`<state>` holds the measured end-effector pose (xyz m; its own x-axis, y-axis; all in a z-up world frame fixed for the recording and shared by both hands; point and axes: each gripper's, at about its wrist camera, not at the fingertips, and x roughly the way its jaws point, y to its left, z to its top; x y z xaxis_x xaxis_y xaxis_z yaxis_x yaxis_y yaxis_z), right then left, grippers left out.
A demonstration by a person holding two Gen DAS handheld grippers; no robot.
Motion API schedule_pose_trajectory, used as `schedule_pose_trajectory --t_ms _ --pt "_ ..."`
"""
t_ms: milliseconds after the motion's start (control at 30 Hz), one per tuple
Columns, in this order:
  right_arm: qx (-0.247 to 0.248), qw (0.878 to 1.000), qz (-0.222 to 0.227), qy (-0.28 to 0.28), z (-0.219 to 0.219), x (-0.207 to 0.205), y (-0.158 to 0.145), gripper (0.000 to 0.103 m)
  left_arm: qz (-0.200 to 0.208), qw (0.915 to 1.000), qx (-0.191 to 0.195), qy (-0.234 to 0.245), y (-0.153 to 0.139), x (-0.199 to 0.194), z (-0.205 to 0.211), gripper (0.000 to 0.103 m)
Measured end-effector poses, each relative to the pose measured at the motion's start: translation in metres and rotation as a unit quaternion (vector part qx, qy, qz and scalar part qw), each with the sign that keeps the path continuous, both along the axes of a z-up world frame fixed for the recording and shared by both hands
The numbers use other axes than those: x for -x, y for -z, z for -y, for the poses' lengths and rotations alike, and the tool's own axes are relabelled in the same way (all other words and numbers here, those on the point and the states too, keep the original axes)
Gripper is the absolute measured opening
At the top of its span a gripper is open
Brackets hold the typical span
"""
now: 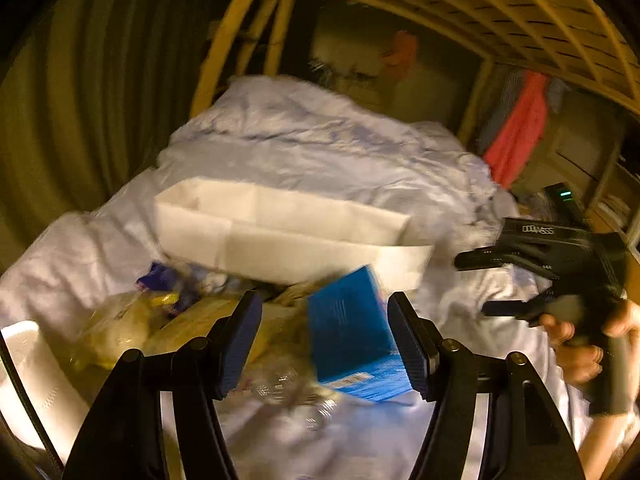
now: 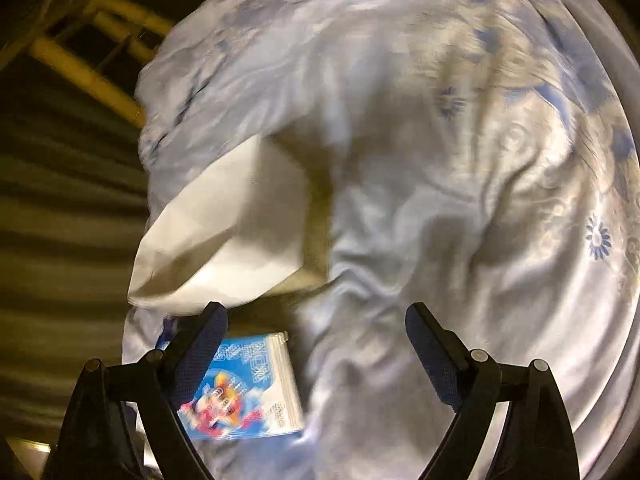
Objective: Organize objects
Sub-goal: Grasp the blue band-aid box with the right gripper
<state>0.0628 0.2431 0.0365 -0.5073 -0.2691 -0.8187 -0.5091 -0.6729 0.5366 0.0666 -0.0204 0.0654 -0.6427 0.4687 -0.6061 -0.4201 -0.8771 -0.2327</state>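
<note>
Left wrist view: lying on a rumpled pale bedsheet (image 1: pixel 320 152) under a wooden slatted bunk frame (image 1: pixel 520 20), a white divided organizer (image 1: pixel 288 232) toward the far edge. Left gripper (image 1: pixel 324 344) gaping wide, gripping nothing, blue box (image 1: pixel 352 340) sitting between its fingers among crinkly packets (image 1: pixel 132 324). Right gripper (image 1: pixel 492 284) hovering open near the right edge.

Right wrist view: right gripper (image 2: pixel 316 344) spreading wide, empty, over the sheet; a blue cartoon packet (image 2: pixel 248 392) lying behind its left finger, just below the organizer (image 2: pixel 224 232).

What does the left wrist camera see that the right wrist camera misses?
Only the left shows the blue cardboard box between the open left gripper, the yellowish plastic bags, and the right gripper in a hand. Only the right shows a blue-and-white cartoon-printed packet. Both show the white divided tray on the pale blue-patterned quilt.
</note>
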Motion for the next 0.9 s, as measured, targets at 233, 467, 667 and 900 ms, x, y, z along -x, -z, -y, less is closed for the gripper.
schedule_pose_trajectory --t_ms 233,467,667,900 --pt "0.075 0.991 -0.016 -0.106 0.039 0.026 -0.004 0.091 0.034 0.9987 0.035 -0.017 0.011 0.012 0.005 0.06" --pt "0.133 0.982 0.006 -0.136 0.036 0.046 0.039 0.091 0.043 0.9959 0.08 0.004 0.024 0.011 -0.007 0.06" --pt "0.264 0.955 -0.02 -0.136 0.019 0.049 0.073 0.093 0.039 0.9887 0.144 -0.01 0.038 0.012 -0.02 0.06" --pt "0.18 0.969 -0.014 -0.171 0.045 0.052 0.046 0.093 0.04 0.9893 0.14 -0.009 0.037 0.012 -0.018 0.053"
